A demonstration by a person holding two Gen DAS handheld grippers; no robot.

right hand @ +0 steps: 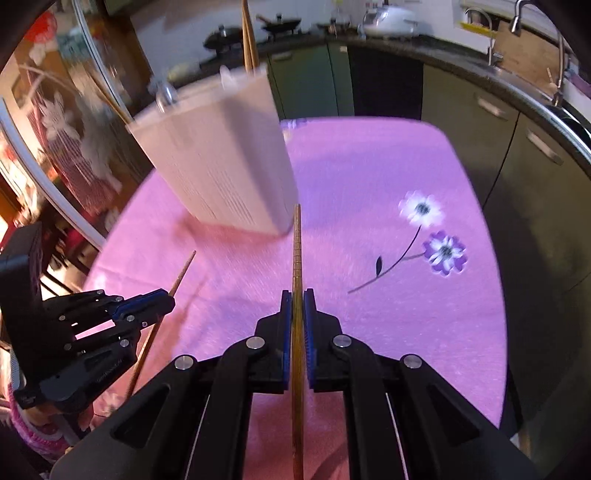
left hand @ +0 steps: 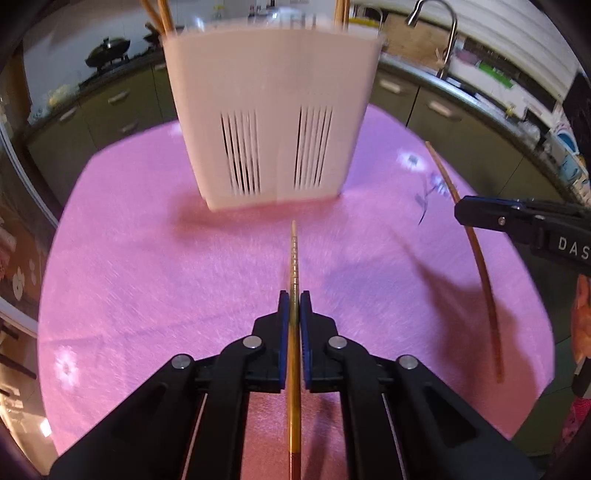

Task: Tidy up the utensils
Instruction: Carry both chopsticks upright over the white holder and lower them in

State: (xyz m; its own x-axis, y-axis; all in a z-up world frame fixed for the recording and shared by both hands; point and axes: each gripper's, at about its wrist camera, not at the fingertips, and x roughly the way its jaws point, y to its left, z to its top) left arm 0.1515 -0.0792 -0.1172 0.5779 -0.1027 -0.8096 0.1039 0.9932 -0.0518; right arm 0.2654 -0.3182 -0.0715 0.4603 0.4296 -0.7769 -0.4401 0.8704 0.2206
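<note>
A white slotted utensil holder [left hand: 271, 122] stands on the pink tablecloth [left hand: 147, 258], with several wooden chopsticks sticking out of its top. It also shows in the right wrist view [right hand: 221, 162]. My left gripper [left hand: 294, 299] is shut on a wooden chopstick [left hand: 294, 258] whose tip points at the holder's base. My right gripper [right hand: 297, 295] is shut on another wooden chopstick [right hand: 296, 243], its tip near the holder's right corner. Each gripper appears in the other's view: the right one [left hand: 461, 212] with its chopstick [left hand: 480, 258], the left one [right hand: 168, 301] with its chopstick [right hand: 181, 275].
The tablecloth has printed flowers [right hand: 432, 232] to the right. Kitchen cabinets [right hand: 480, 122] and a counter with a sink faucet [left hand: 443, 29] run behind the table. A glass door with flower decals [right hand: 66, 122] is at the left.
</note>
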